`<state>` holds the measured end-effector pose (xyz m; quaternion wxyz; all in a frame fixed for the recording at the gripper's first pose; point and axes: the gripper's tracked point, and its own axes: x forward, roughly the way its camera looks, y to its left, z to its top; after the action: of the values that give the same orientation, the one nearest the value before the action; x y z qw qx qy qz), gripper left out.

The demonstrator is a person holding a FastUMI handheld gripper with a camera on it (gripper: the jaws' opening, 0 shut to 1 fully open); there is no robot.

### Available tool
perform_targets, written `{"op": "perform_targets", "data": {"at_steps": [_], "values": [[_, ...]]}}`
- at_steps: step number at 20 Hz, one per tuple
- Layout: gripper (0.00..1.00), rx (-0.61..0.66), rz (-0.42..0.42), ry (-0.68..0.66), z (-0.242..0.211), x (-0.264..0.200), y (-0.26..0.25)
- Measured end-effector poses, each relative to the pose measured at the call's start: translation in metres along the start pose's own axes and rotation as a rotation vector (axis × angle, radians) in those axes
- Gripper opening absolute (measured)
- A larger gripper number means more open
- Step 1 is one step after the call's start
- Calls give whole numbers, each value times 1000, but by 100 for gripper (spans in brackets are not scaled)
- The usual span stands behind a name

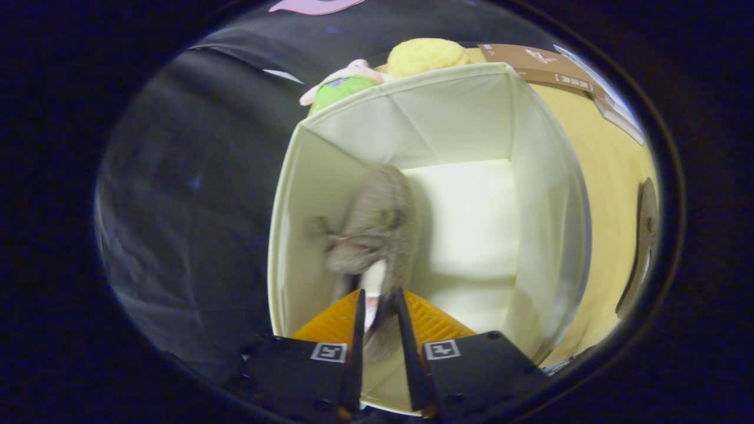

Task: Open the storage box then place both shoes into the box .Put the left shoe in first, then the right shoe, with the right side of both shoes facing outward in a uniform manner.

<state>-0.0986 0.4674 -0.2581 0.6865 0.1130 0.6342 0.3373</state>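
A white fabric storage box [533, 176] stands open under me, its pale floor lit. A grey-brown shoe [377, 227] with laces hangs inside it, close to the box's left wall, toe pointing away from me. My gripper [377, 297] is shut on the shoe's heel end, both fingers pressing its sides. The shoe looks blurred. Whether it touches the box floor I cannot tell.
The box stands on a yellow table [607, 194]. Beyond the box sit a green and pink plush toy [341, 85] and a yellow knitted item [427, 56]. A brown cardboard piece [548, 65] lies at the table's far right. A dark flat object [645, 235] lies right of the box.
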Motion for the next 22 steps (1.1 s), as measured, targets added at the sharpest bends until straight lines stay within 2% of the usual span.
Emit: {"op": "perform_targets", "data": {"at_steps": [3,4,7,11,16,19,22], "values": [[86,-31,128,-5,0,-31,22],[96,-51,140,-24,0,-45,22],[98,-94,166,-84,10,-79,19],[100,-48,192,-157,26,-131,-7],[100,17,30,-260,54,-182,-110],[100,50,-126,-279,55,-203,-189],[100,87,-287,-242,40,-211,-262]]}}
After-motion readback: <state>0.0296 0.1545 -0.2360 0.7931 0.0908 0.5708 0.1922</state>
